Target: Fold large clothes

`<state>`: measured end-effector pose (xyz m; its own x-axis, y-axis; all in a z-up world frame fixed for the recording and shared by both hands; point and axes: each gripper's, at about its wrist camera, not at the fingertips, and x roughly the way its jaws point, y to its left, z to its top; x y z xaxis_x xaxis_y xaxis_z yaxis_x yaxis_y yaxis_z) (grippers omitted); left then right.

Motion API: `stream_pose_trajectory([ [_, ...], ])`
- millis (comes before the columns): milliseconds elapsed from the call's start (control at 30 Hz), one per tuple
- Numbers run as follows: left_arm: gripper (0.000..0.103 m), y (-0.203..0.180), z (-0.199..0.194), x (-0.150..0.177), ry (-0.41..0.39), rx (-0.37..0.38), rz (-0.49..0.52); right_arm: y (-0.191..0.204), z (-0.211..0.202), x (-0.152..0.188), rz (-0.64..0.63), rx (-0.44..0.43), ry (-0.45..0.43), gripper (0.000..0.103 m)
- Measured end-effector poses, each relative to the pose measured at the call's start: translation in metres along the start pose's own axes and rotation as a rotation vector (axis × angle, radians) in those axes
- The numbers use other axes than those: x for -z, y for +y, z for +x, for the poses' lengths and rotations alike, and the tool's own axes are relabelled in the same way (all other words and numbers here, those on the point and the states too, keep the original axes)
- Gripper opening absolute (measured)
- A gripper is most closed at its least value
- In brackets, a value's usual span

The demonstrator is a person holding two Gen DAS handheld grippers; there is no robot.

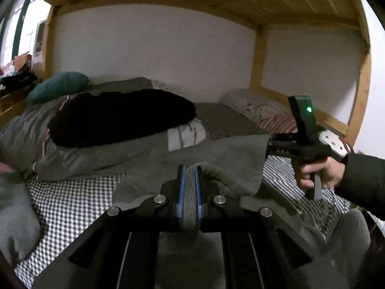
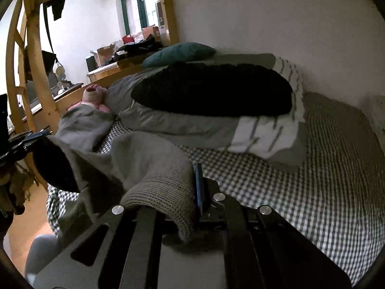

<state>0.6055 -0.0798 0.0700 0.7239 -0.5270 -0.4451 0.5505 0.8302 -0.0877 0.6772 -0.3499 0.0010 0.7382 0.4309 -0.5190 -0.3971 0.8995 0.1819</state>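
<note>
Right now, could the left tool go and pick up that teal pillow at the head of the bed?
Probably not yet. The left tool is shut on the grey garment, and the teal pillow lies beyond the black blanket and grey duvet.

A black fuzzy blanket lies atop a grey quilt on a bunk bed spread with a black-and-white checked sheet. A teal pillow rests near the white wall. A pink plush toy sits at the mattress edge, beneath the wooden bed frame.
</note>
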Motion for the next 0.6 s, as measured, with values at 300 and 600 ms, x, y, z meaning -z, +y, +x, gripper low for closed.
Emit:
stream_pose_trajectory([
  [300,0.007,-0.062,-0.027,0.075,0.089,0.015,0.024,-0.008,-0.032,0.085,0.040,-0.022,0.055,0.007],
  [600,0.007,-0.068,-0.030,0.150,0.215,0.014,-0.061,0.003,-0.044,0.152,0.067,-0.050,0.113,0.007],
])
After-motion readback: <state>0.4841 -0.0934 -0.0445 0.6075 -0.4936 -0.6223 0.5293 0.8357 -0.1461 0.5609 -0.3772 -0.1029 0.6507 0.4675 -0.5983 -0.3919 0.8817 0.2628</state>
